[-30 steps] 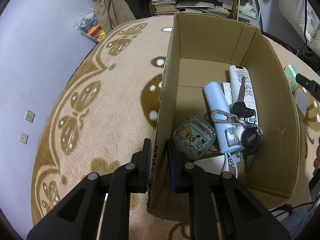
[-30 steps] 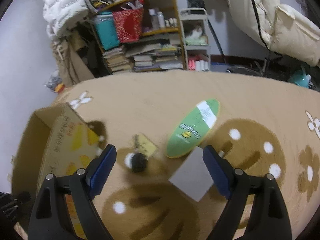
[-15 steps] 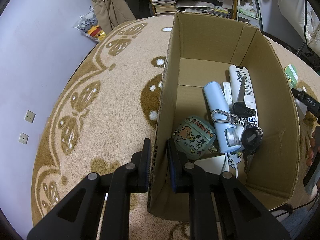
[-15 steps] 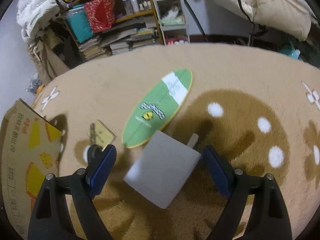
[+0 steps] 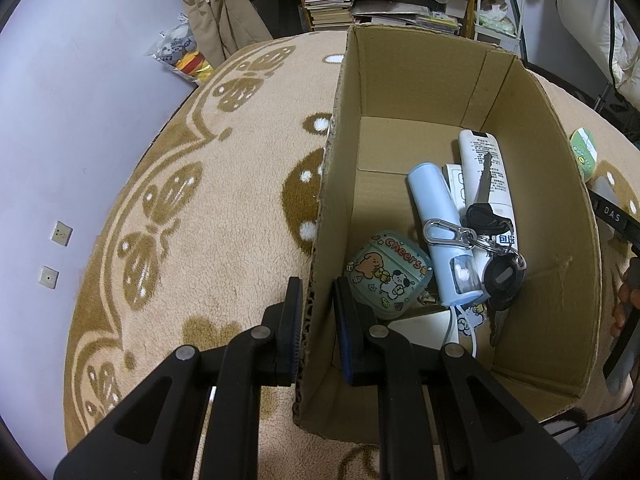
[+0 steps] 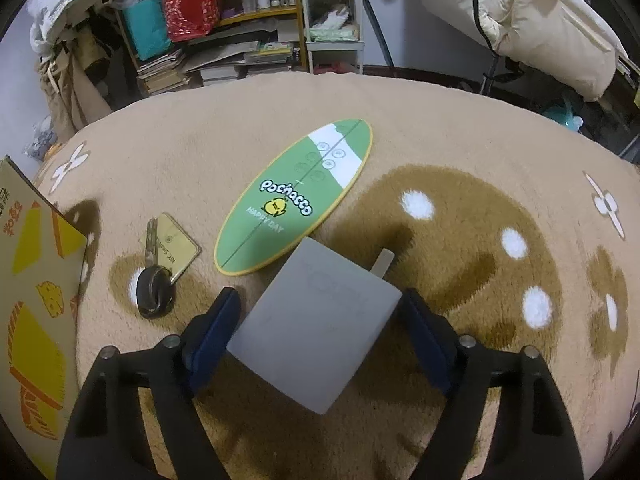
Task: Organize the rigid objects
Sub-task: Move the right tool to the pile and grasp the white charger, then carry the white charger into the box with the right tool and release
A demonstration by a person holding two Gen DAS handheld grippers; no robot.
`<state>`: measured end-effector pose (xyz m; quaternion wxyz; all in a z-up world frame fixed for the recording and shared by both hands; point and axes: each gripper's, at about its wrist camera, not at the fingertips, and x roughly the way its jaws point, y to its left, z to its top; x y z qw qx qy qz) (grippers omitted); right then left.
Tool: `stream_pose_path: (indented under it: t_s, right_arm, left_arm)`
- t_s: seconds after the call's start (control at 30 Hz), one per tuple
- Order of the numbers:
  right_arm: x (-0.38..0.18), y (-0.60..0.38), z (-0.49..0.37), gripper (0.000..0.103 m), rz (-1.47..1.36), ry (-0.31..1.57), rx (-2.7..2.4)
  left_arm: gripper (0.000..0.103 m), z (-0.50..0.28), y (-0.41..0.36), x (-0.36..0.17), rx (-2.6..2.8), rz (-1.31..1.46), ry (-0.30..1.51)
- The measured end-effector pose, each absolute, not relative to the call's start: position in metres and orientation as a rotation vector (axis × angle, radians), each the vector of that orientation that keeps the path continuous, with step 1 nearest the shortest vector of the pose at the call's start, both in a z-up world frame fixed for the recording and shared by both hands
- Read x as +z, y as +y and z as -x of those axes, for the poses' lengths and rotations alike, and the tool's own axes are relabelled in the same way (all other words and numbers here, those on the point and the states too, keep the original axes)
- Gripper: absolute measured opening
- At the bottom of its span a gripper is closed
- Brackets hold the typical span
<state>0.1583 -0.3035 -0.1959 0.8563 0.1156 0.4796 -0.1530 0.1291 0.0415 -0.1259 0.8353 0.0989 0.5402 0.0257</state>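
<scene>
My left gripper [image 5: 315, 316] is shut on the left wall of the cardboard box [image 5: 420, 80]. In the box lie a cartoon earbud case [image 5: 390, 274], a light blue bottle [image 5: 442, 232], a white remote [image 5: 486, 172] and keys with a carabiner [image 5: 492, 248]. My right gripper [image 6: 320, 336] is open, low over the rug, with a grey power adapter [image 6: 316, 328] between its fingers; its pads are apart from the adapter's sides. A green oval Pochacco pad [image 6: 294, 196] lies just beyond the adapter. A key with a gold tag [image 6: 160, 268] lies to the left.
The box's printed outer wall [image 6: 28, 300] stands at the left edge of the right wrist view. A tan patterned rug [image 5: 180, 200] covers the floor. Cluttered shelves [image 6: 240, 40] and a white cart [image 6: 332, 20] stand beyond the rug. The right gripper's body [image 5: 616, 220] shows beside the box.
My right gripper moved forward and down, so the grey adapter now sits between its open fingers. My left gripper and the box have not moved.
</scene>
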Motion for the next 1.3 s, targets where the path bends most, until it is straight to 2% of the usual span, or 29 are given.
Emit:
stream_pose_path:
  t_s: [0.13,0.33,0.47,0.7,0.77,1.3]
  right_arm:
    - [-0.196,-0.303,-0.155,0.080,-0.246,1.012,-0.325]
    - [-0.195,-0.304,-0.153,0.080,-0.255,1.024,-0.334]
    - [-0.192,-0.305,-0.149,0.071,-0.294,1.030,-0.320]
    - [-0.184,-0.306,-0.145,0.062,-0.395,1.011,-0.239]
    - [-0.178,-0.302,-0.144,0.057,-0.398,0.994,-0.222]
    - [-0.139,-0.271,-0.140,0.056,-0.432,0.910,-0.078]
  left_arm:
    - [0.016,-0.129,0.042,-0.126,0.059,-0.217,1.142]
    - [0.017,-0.126,0.036,-0.125,0.075,-0.257,1.129]
    - [0.017,-0.126,0.038,-0.126,0.081,-0.249,1.130]
    - [0.017,-0.126,0.036,-0.125,0.082,-0.254,1.129]
    - [0.017,-0.126,0.036,-0.125,0.082,-0.253,1.130]
    - [0.017,-0.125,0.037,-0.125,0.084,-0.236,1.128]
